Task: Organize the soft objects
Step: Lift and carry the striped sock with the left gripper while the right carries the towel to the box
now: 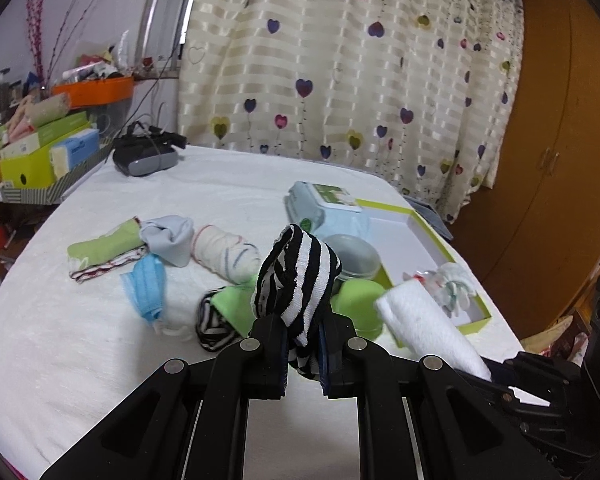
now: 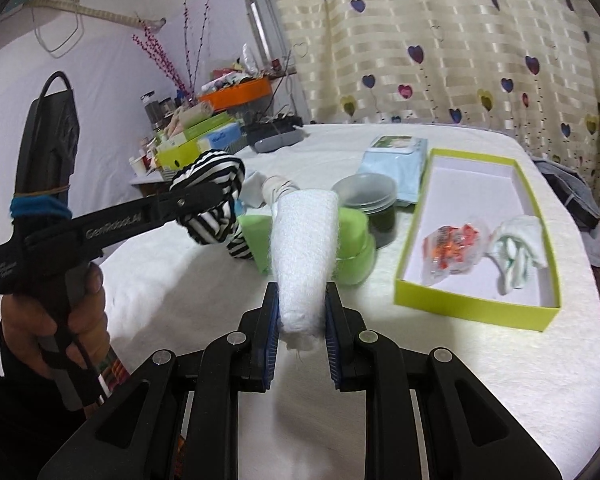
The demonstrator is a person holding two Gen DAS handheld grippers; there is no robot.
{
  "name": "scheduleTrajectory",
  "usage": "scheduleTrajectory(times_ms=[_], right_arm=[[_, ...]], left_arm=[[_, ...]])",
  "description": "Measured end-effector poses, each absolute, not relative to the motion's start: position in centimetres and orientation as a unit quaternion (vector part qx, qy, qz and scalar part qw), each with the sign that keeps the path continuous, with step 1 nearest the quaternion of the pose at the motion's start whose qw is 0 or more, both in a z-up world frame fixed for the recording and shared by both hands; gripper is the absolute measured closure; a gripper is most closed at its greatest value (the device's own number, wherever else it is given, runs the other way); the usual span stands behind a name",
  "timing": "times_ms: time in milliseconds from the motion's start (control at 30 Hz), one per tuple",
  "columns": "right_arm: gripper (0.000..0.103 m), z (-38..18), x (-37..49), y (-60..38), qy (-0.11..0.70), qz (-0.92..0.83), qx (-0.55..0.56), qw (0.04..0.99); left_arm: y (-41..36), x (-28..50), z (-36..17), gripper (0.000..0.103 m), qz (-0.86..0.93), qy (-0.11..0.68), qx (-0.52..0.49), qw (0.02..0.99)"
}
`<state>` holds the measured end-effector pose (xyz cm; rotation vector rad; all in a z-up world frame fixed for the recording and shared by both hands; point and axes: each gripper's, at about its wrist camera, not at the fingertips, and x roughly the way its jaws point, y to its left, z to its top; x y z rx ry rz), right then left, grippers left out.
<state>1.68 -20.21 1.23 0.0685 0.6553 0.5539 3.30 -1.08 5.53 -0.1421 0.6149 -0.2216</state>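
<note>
My left gripper (image 1: 303, 336) is shut on a black-and-white striped sock (image 1: 298, 276) and holds it above the table; the sock also shows in the right wrist view (image 2: 210, 208). My right gripper (image 2: 301, 316) is shut on a rolled white towel (image 2: 304, 256), which also shows in the left wrist view (image 1: 424, 324). A lime-edged box (image 2: 472, 304) lies to the right and holds a white cloth (image 2: 516, 252) and an orange-printed packet (image 2: 450, 254). On the table lie a green cloth (image 1: 104, 246), a blue mask (image 1: 146, 288), a grey sock (image 1: 170, 236) and a white roll (image 1: 228, 256).
A wipes pack (image 1: 326, 208), a clear lidded jar (image 1: 354, 256) and green sponges (image 1: 358, 308) stand before the box. A second striped sock (image 1: 212, 324) lies by them. A dark device (image 1: 144, 156) and cluttered boxes (image 1: 40, 152) sit far left. A curtain (image 1: 340, 60) hangs behind.
</note>
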Motion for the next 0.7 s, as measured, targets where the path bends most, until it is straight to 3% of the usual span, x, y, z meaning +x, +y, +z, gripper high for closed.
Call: scheduleTrajectory(times_ms=[700], right_arm=[[0.082, 1.5, 1.7, -24.8, 0.315, 0.207, 0.054, 0.925]], left_arm=[[-7.1, 3.1, 5.9, 0.092, -0.183, 0.305, -0.048, 0.933]])
